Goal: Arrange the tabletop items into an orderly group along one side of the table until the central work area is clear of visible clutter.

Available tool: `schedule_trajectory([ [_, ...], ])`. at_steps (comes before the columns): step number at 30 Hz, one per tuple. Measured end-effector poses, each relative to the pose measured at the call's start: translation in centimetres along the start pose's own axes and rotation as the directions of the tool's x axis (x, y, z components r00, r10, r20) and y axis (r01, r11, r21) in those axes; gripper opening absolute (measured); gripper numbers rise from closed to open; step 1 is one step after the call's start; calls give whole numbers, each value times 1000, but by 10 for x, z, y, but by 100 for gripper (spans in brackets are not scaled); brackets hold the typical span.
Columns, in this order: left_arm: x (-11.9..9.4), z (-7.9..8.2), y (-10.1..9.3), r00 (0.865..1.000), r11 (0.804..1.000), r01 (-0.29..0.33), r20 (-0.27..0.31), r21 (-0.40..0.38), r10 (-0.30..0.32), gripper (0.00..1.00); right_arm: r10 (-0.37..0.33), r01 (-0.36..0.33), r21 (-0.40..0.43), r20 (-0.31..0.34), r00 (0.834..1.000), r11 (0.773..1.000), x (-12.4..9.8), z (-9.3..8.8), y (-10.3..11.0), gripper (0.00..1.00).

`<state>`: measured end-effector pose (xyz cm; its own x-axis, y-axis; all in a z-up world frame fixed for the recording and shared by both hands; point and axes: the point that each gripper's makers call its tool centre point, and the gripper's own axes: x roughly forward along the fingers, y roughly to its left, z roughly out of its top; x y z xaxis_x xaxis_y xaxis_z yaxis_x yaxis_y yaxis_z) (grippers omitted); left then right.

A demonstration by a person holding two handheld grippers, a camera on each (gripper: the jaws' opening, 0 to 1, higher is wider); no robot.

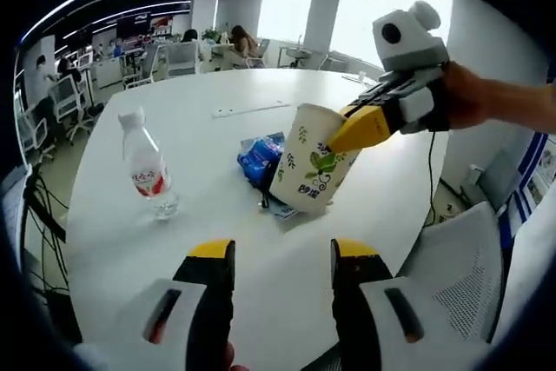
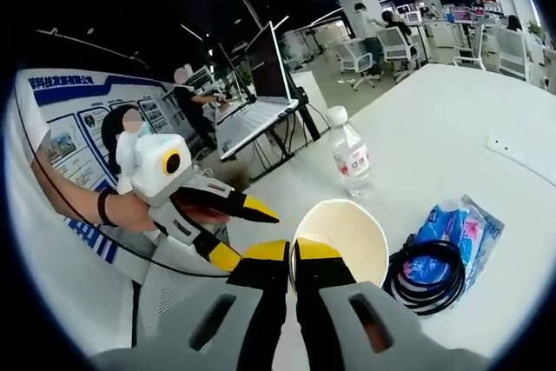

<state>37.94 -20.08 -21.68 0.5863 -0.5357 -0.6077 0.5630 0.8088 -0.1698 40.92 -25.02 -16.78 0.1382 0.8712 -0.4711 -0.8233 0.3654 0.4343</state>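
Observation:
A white paper cup (image 1: 311, 171) with green leaf print is tilted over the white table (image 1: 217, 215). My right gripper (image 1: 340, 132) comes in from the right, shut on its rim. In the right gripper view the same jaws (image 2: 293, 254) pinch the rim of the cup (image 2: 347, 228), which looks empty inside. My left gripper (image 1: 282, 254) stands open over bare table, nearer than the cup; it also appears as the left gripper (image 2: 242, 233), held by a hand. A clear water bottle (image 1: 148, 167) (image 2: 351, 158) stands upright. A blue packet (image 1: 261, 158) (image 2: 459, 230) lies beside a black cable coil (image 2: 426, 271).
A white power strip (image 1: 252, 110) (image 2: 508, 149) lies farther out on the table. A white mesh chair (image 1: 469, 258) stands at the table's right edge. Beyond the table's edge stand a laptop on a stand (image 2: 261, 115), office chairs and people at desks.

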Motion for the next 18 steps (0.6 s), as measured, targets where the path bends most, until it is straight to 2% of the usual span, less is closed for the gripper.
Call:
schedule_trajectory([
  [9, -8, -5, 9, 1000, 999, -21, 4, -35, 22, 44, 6, -7, -32, -38, 999, 999, 17, 3, -7, 0],
  [18, -19, -11, 16, 999, 996, -38, 10, -75, 39, 44, 0, -7, -70, -96, 995, 998, 37, 4, -24, 0],
])
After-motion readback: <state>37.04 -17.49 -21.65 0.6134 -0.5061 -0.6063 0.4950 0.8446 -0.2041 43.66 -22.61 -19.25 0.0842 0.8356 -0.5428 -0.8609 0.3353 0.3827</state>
